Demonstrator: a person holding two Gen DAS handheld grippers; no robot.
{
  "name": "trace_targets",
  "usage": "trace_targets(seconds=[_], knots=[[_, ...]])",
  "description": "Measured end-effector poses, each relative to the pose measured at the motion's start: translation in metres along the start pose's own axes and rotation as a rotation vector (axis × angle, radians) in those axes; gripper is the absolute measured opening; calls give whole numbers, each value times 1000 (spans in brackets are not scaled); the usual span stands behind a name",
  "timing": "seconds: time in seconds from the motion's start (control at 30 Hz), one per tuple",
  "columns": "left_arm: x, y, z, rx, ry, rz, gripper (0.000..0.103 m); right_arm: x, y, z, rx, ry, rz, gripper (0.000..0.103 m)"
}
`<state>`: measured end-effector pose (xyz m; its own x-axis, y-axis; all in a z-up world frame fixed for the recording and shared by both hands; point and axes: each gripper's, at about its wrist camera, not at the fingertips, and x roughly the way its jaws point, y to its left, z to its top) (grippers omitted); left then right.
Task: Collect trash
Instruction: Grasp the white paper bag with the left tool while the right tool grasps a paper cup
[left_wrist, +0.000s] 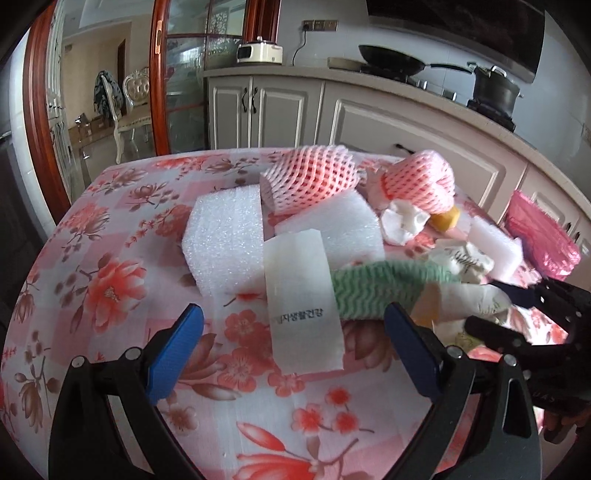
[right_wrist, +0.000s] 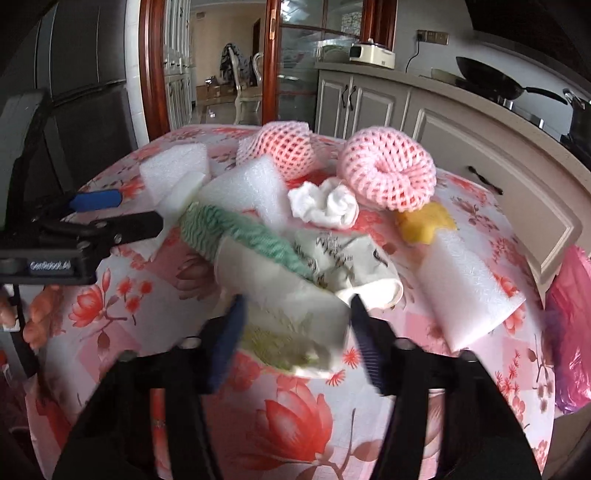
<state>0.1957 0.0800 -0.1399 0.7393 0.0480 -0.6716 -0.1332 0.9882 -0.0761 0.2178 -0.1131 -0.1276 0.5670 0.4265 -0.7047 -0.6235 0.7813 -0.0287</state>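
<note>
Trash lies piled on a floral tablecloth (left_wrist: 110, 280). In the left wrist view my left gripper (left_wrist: 295, 328) is open, its jaws either side of a flat white wrapper (left_wrist: 301, 295) with Korean print. A green wavy cloth (left_wrist: 376, 288), white foam blocks (left_wrist: 225, 240) and pink foam nets (left_wrist: 310, 177) lie beyond. In the right wrist view my right gripper (right_wrist: 297, 317) is open around a crumpled white paper packet (right_wrist: 291, 314), fingertips blurred. The green cloth (right_wrist: 243, 232), a printed tissue (right_wrist: 347, 258), a white wad (right_wrist: 325, 203) and a pink net ring (right_wrist: 388, 173) sit behind it.
A yellow sponge piece (right_wrist: 424, 221) and a foam slab (right_wrist: 465, 288) lie at the right. A pink plastic bag (right_wrist: 569, 332) hangs at the table's right edge. Kitchen cabinets (left_wrist: 406, 122) and a stove with a wok (left_wrist: 395, 59) stand behind the table.
</note>
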Motion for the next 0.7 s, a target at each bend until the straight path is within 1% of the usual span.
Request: trace_targets(seconds=[0.03,0.1,0.17,0.2,0.23,0.27,0.3,0.33,0.37,0.4,0.43,0.5,0.6,0.63,0.67,0.7], knots=[[4,0,1,-1,7,1,95,-1,-2,-2,11,1,7,37],[12,0,2,-4,20,1,94,-6,-7,-7,36,5,27,35],[19,-1,4,1,39,1,87,-10,-13,-11,68,19,56,35],[24,-2,5,3,49,0,85,-11,-14,-12,76,22,66,35],[27,-1,5,4,54,-5,79,-13,-15,-13,77,20,71,36],[32,-2,5,8,68,-20,67,-15,-17,-13,74,17,65,43],[36,-2,5,10,81,-35,61,-16,-18,-13,72,13,60,48],[38,-3,4,11,88,-41,50,-16,-18,-12,71,8,59,59],[39,-3,3,13,95,-45,46,-17,-20,-11,71,-1,59,68],[39,-3,3,14,93,-54,44,-17,-21,-9,70,-6,63,72],[37,-4,2,17,84,-62,40,-16,-21,-7,63,-7,65,74],[30,-5,0,37,58,-69,39,-12,-20,-3,43,-4,62,74],[23,-7,-3,54,41,-67,39,-3,-17,2,30,8,87,74],[21,-6,-3,52,38,-69,39,-1,-15,3,25,9,96,69],[19,-6,-4,48,33,-68,38,1,-12,3,23,15,105,57],[17,-5,-4,47,31,-69,39,2,-10,3,22,22,111,50]])
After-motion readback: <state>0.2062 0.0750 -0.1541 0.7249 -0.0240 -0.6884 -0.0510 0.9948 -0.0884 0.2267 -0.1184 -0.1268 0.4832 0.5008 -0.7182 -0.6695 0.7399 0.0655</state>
